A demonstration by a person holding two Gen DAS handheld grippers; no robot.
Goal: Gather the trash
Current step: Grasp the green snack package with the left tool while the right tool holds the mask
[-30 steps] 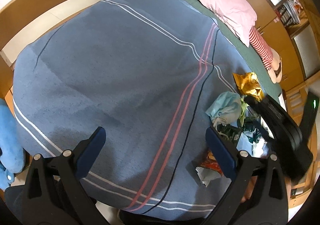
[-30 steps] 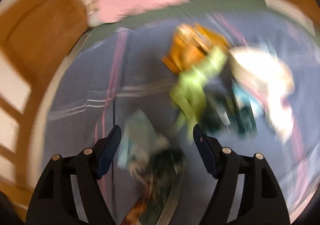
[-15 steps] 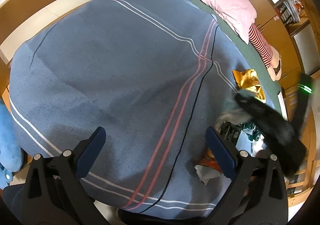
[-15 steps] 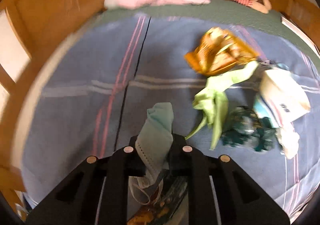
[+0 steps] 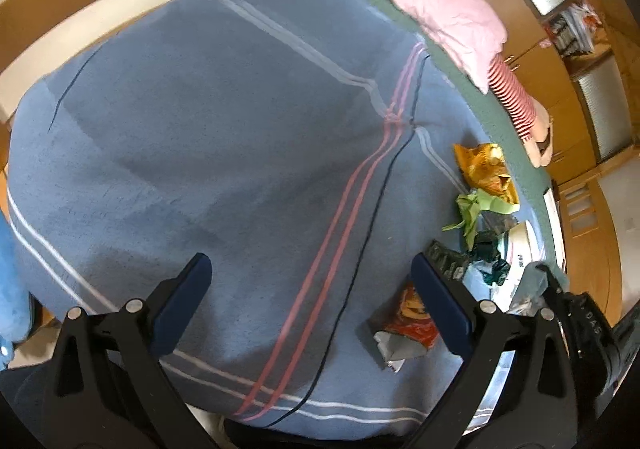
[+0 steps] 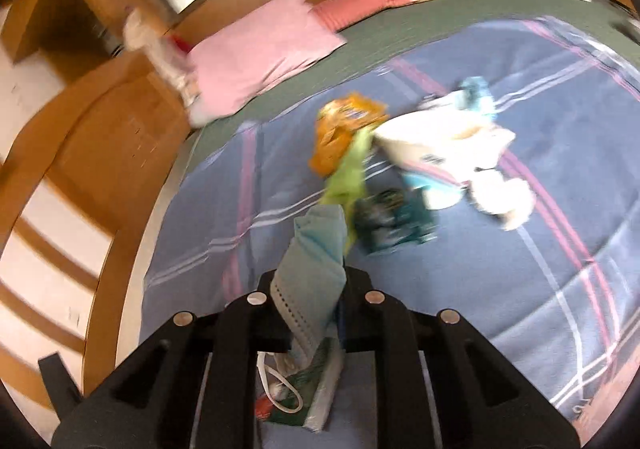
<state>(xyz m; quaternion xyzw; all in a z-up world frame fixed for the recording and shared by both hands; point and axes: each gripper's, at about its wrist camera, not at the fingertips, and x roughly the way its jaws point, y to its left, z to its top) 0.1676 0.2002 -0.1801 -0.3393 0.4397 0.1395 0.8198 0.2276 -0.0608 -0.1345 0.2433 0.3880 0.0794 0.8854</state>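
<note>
A big bed (image 5: 516,137) holds it all. A blue blanket (image 5: 208,137) with pink and white stripes covers most of it. At the far end lie a pink pillow (image 5: 444,13) and a soft doll with striped legs (image 5: 516,97). On the blanket sit an orange wrapper (image 5: 484,169), a green wrapper (image 5: 472,209), a dark green packet (image 6: 392,221), a white bag (image 6: 436,145) and a red wrapper (image 5: 412,317).

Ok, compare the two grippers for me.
The left gripper stands open and empty above bare blanket; the right gripper is shut on a light blue face mask. The left view is sharp, the right one blurred. Both are black and point down at the bed.
</note>
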